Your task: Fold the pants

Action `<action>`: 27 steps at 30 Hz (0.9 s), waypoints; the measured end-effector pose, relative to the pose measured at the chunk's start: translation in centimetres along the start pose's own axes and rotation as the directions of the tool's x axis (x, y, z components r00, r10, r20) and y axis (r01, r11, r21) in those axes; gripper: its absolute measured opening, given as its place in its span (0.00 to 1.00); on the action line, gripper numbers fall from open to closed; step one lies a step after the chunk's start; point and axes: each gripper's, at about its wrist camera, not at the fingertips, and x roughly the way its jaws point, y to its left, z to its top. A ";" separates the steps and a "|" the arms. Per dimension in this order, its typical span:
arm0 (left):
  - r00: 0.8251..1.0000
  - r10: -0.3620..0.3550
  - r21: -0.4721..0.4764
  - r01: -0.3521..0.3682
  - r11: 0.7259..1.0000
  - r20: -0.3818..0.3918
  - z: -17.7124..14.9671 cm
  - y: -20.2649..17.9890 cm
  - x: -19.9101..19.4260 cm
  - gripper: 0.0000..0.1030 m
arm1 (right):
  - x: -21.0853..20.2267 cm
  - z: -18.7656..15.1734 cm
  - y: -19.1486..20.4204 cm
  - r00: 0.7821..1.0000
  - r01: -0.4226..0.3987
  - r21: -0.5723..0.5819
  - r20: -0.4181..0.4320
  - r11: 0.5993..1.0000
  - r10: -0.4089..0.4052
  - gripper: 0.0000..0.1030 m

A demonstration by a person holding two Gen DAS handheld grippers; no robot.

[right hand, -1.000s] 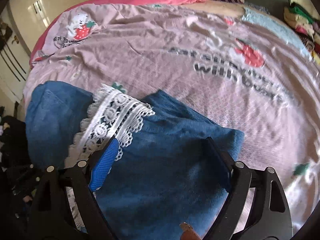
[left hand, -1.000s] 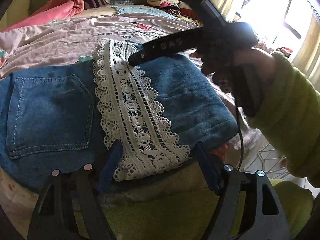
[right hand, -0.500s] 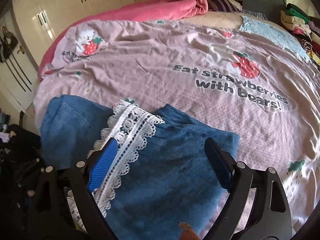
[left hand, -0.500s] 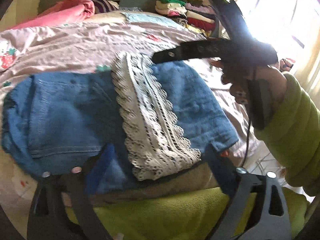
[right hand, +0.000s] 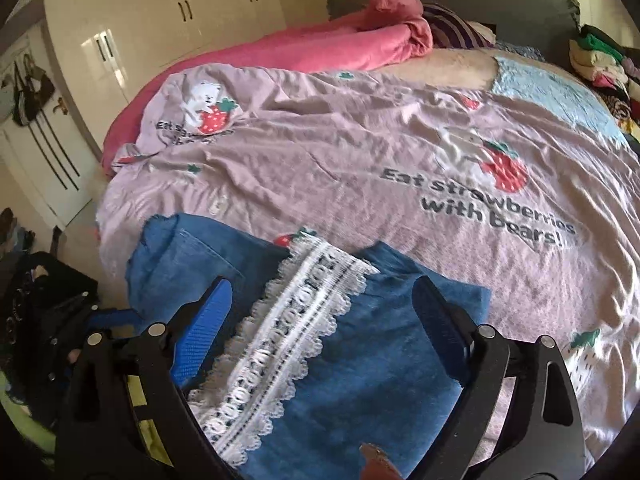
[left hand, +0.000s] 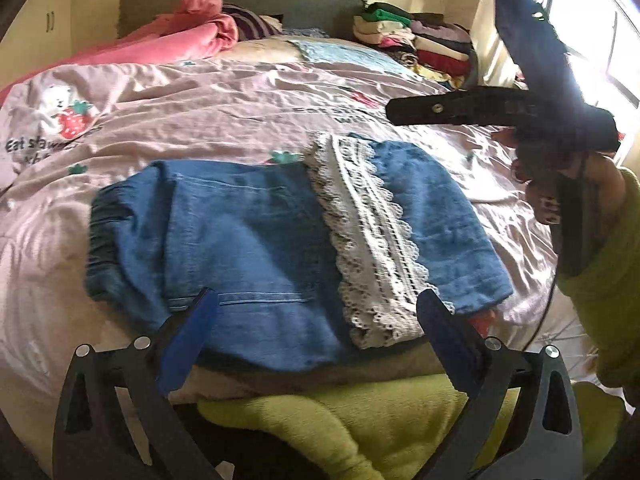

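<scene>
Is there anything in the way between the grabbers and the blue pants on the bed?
Nothing visible. The left gripper and right gripper both hang above the folded pants, jaws opening, nothing between them. Only open air separates them from the denim and its lace trim.

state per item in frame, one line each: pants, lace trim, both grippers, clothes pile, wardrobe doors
pants: folded, flat on the bed
lace trim: lying across the top of the fold
left gripper: jaws opening, nothing between them
right gripper: jaws opening, holding nothing
clothes pile: stacked by the headboard
wardrobe doors: closed
</scene>
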 end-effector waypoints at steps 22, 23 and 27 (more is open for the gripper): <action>0.995 0.100 -0.159 -0.097 0.983 0.011 -1.7 6.2 -2.0 0.96 | 2.7 2.5 8.3 0.996 -0.079 -0.180 -0.057 0.980 0.070 0.85; 0.995 0.104 -0.169 -0.101 0.980 0.009 -1.8 6.5 -1.9 0.96 | 3.2 2.5 8.7 0.995 -0.089 -0.189 -0.069 0.978 0.077 0.85; 0.991 0.133 -0.237 -0.134 0.962 -0.021 -2.3 8.6 -1.5 0.96 | 4.8 2.6 10.1 0.990 -0.113 -0.217 -0.106 0.970 0.092 0.85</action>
